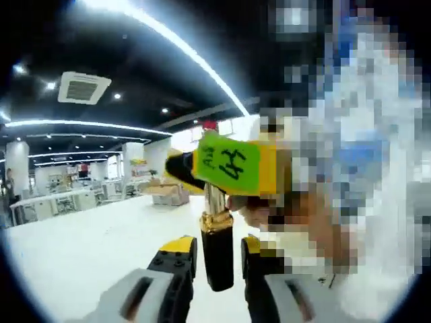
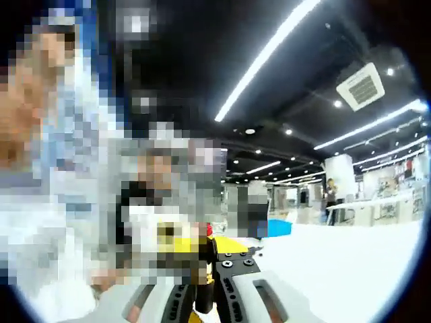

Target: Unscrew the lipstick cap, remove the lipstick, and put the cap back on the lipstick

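In the left gripper view the lipstick stands upright, with a black base (image 1: pixel 217 259), a gold band (image 1: pixel 215 221) and a silver inner tube (image 1: pixel 214 198). My left gripper (image 1: pixel 219 259) is shut on the black base. My right gripper (image 1: pixel 232 168), with yellow jaws and a green label, comes in from the right and closes on the upper part of the tube. A small red tip (image 1: pixel 210 125) shows just above it. In the right gripper view my right gripper (image 2: pixel 203 296) is shut on a gold and black piece of the lipstick (image 2: pixel 202 277). The left gripper's yellow and black jaws (image 2: pixel 236 259) are right behind it. I cannot make out the cap.
A white table (image 1: pixel 81 249) spreads below and to the left; it appears again as the white table (image 2: pixel 350 262) at the right. A person stands close behind the grippers. Cardboard boxes (image 1: pixel 168 194) sit far back, with workbenches beyond.
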`<control>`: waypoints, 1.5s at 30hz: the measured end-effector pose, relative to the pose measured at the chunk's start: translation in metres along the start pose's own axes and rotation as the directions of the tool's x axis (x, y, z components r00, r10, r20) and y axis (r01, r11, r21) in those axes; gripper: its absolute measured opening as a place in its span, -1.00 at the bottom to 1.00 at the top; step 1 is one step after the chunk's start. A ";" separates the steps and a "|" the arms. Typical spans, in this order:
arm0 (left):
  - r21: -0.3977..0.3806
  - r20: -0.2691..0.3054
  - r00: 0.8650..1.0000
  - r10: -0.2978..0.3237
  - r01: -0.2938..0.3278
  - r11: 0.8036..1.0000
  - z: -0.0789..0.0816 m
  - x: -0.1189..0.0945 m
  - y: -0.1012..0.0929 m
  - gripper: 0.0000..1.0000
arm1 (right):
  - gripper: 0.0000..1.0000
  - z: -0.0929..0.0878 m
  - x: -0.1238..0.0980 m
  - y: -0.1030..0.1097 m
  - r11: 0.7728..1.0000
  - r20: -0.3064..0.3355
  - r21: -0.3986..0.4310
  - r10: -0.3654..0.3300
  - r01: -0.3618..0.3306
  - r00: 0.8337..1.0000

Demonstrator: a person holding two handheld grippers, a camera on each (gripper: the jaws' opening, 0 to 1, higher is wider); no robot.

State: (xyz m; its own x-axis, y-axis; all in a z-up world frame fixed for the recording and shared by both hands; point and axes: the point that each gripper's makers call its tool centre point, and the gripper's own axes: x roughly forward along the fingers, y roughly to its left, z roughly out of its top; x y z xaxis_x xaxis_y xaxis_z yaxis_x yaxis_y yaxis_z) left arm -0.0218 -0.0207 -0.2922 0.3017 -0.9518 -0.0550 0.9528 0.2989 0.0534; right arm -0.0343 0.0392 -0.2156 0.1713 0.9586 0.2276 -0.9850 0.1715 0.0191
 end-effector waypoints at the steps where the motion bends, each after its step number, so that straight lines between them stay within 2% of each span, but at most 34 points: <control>1: -0.008 -0.012 0.999 -0.040 0.040 0.999 -0.003 -0.001 -0.005 -0.24 | -0.89 0.001 -0.001 0.004 0.999 0.007 0.031 0.035 -0.035 0.999; 4: -0.042 -0.006 0.992 -0.129 0.128 0.991 -0.004 -0.002 -0.017 -0.17 | -0.89 0.004 -0.002 0.014 0.990 0.028 0.084 0.107 -0.109 0.994; 5: -0.057 0.010 0.988 -0.152 0.153 0.987 -0.003 -0.003 -0.020 -0.17 | -0.89 0.005 -0.003 0.019 0.984 0.036 0.108 0.142 -0.145 0.989; 7: -0.089 0.050 0.980 -0.192 0.196 0.977 0.003 -0.005 -0.023 -0.18 | -0.89 0.005 -0.004 0.020 0.980 0.040 0.117 0.157 -0.161 0.987; 10: -0.126 0.116 0.955 -0.275 0.289 0.949 0.012 -0.009 -0.032 -0.24 | -0.89 0.005 -0.005 0.020 0.973 0.047 0.135 0.180 -0.185 0.982; 13: -0.122 0.140 0.944 -0.300 0.317 0.941 0.017 -0.013 -0.035 -0.53 | -0.89 0.003 -0.006 0.024 0.962 0.053 0.157 0.220 -0.226 0.974; 16: -0.148 0.150 0.936 -0.317 0.339 0.929 0.019 -0.014 -0.037 -0.60 | -0.89 0.002 -0.006 0.027 0.950 0.062 0.179 0.248 -0.255 0.967; 19: -0.163 0.143 0.938 -0.316 0.338 0.927 0.017 -0.013 -0.037 -0.70 | -0.89 0.002 -0.006 0.029 0.946 0.066 0.187 0.257 -0.265 0.964; 21: -0.193 0.155 0.942 -0.299 0.325 0.926 0.018 -0.012 -0.034 -0.72 | -0.89 0.002 -0.005 0.028 0.951 0.068 0.178 0.243 -0.251 0.968; 23: -0.188 0.155 0.954 -0.257 0.284 0.940 0.017 -0.009 -0.027 -0.72 | -0.89 0.002 -0.005 0.022 0.963 0.063 0.161 0.209 -0.217 0.976; 29: -0.183 0.156 0.961 -0.229 0.256 0.949 0.016 -0.007 -0.022 -0.73 | -0.89 0.001 -0.005 0.016 0.972 0.054 0.147 0.175 -0.181 0.983; 30: -0.177 0.151 0.966 -0.212 0.237 0.955 0.015 -0.006 -0.019 -0.73 | -0.89 -0.001 -0.005 0.013 0.978 0.044 0.133 0.153 -0.158 0.987; 31: -0.148 0.130 0.977 -0.166 0.185 0.972 0.012 -0.005 -0.011 -0.73 | -0.89 -0.003 -0.004 0.008 0.987 0.025 0.105 0.120 -0.122 0.992; 32: -0.139 0.124 0.981 -0.147 0.164 0.977 0.011 -0.004 -0.008 -0.73 | -0.89 -0.004 -0.003 0.006 0.991 0.017 0.089 0.102 -0.104 0.995; 35: -0.125 0.120 0.986 -0.111 0.126 0.984 0.009 -0.002 -0.003 -0.73 | -0.89 -0.004 -0.002 0.003 0.995 0.007 0.070 0.075 -0.076 0.997; 38: -0.071 0.092 0.995 -0.024 0.031 0.997 0.006 -0.001 0.009 -0.73 | -0.89 -0.007 -0.001 -0.005 1.000 -0.011 0.021 0.018 -0.018 1.000; 41: -0.026 0.069 0.995 0.076 -0.075 0.997 0.003 0.000 0.021 -0.73 | -0.89 -0.009 0.000 -0.012 0.999 -0.022 -0.026 -0.037 0.036 0.999; 45: -0.011 0.060 0.977 0.206 -0.205 0.979 -0.002 0.002 0.038 -0.73 | -0.89 -0.015 0.002 -0.024 0.989 -0.043 -0.077 -0.133 0.130 0.990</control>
State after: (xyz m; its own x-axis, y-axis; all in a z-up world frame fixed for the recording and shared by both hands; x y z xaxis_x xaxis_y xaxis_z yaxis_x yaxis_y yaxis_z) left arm 0.0150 -0.0110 -0.2924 0.4886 -0.8724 0.0176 0.8708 0.4888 0.0526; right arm -0.0100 0.0405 -0.2297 0.3017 0.9361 0.1810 -0.9499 0.3113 -0.0267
